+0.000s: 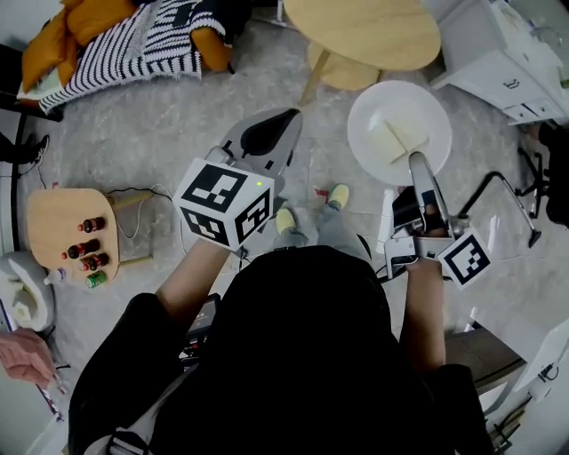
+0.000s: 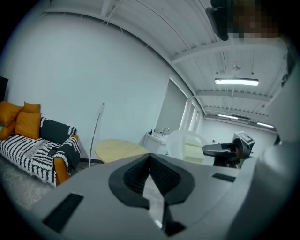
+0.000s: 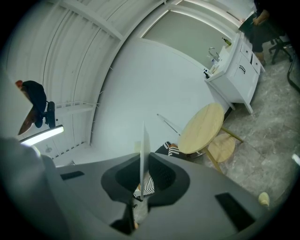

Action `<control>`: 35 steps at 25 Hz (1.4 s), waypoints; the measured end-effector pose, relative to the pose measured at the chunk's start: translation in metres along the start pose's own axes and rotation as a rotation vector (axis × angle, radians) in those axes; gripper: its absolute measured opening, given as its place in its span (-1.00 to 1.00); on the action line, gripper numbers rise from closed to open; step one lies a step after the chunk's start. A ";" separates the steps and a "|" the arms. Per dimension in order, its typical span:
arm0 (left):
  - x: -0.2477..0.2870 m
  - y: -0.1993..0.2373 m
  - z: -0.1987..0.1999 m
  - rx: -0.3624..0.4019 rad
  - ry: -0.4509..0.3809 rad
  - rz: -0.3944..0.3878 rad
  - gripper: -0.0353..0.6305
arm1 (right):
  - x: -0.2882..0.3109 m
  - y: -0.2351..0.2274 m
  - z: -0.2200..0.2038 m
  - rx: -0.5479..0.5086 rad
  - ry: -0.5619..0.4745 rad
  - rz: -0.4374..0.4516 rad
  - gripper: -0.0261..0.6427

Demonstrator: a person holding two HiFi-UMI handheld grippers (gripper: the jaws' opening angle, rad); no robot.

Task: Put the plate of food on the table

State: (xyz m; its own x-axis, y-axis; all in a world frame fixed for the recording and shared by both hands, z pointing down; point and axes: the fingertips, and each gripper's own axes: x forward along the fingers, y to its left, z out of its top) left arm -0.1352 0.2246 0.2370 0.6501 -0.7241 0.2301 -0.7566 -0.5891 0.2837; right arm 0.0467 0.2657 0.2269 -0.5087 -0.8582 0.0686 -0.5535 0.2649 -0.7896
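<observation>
Plate of food point(image 1: 373, 111), rim pinched in the right gripper point(image 1: 416, 162), is being carried short of the table point(image 1: 356, 27), not yet set down; left gripper point(image 1: 290, 117) pressed together, empty.

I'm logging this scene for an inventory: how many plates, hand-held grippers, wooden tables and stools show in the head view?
Plates: 1
Hand-held grippers: 2
Wooden tables: 2
Stools: 1
Total: 6

The plate point(image 1: 398, 131) is just before the round table point(image 1: 363, 31) (the sofa point(image 1: 124, 40) well left).
</observation>
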 end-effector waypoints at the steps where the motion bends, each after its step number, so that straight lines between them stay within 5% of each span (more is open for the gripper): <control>1: 0.003 0.002 0.001 0.001 -0.001 -0.001 -0.88 | 0.002 -0.001 0.003 -0.004 -0.003 -0.002 -0.84; 17: 0.130 0.053 0.038 0.032 0.015 0.020 -0.88 | 0.105 -0.082 0.075 0.044 -0.011 0.013 -0.84; 24: 0.260 0.071 0.073 0.050 0.043 0.011 -0.88 | 0.174 -0.155 0.160 0.068 0.003 -0.003 -0.84; 35: 0.353 0.107 0.106 0.028 0.071 0.131 -0.88 | 0.251 -0.223 0.222 0.145 0.088 0.038 -0.84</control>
State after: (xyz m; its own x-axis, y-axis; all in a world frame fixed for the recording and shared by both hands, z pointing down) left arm 0.0059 -0.1325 0.2498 0.5484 -0.7689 0.3287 -0.8362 -0.5021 0.2208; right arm 0.1891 -0.1066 0.2845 -0.5868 -0.8053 0.0849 -0.4350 0.2251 -0.8718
